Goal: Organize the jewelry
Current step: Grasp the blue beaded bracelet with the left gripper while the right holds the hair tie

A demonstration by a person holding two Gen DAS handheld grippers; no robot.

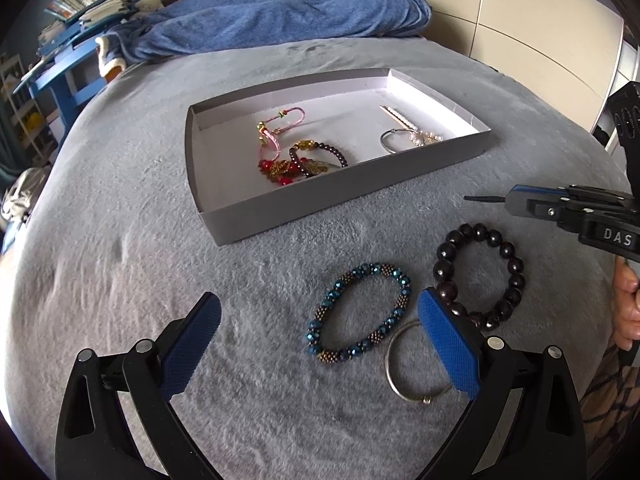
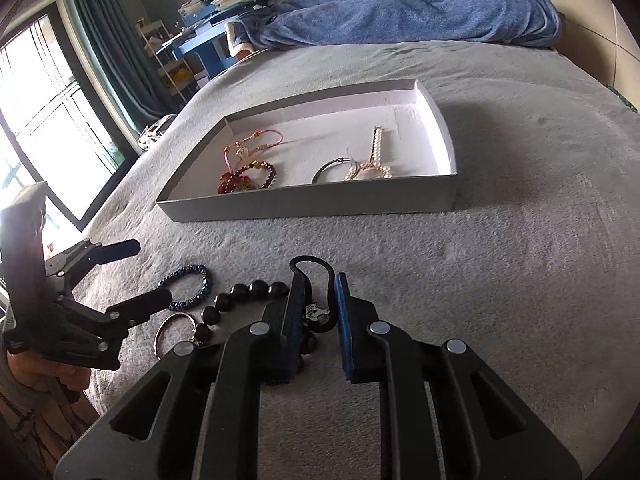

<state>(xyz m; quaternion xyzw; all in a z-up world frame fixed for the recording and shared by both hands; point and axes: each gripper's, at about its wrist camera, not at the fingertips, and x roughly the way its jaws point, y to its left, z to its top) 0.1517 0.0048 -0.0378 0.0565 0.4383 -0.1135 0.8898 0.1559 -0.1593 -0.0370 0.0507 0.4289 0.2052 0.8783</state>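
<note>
Black cord: a thin loop pinched between the right gripper (image 2: pixel 318 312) pads, above the grey bed (image 2: pixel 520 280).
Left gripper (image 1: pixel 320 344): jaws wide apart, empty, over the blue beaded bracelet (image 1: pixel 360 314).
Tray (image 2: pixel 312 202): ahead; carry level, release over bare floor.

1. The left gripper (image 1: pixel 320 340) has a black plastic frame, silver round rivets at the joints and blue dimpled pads (image 1: pixel 450 348).
2. The right gripper (image 2: pixel 318 312) is built alike; seen at the right edge of the left wrist view, it carries white letters "DAS".
3. A bare-skinned hand (image 1: pixel 628 308) shows beside a dark patterned sleeve (image 1: pixel 612 392).
</note>
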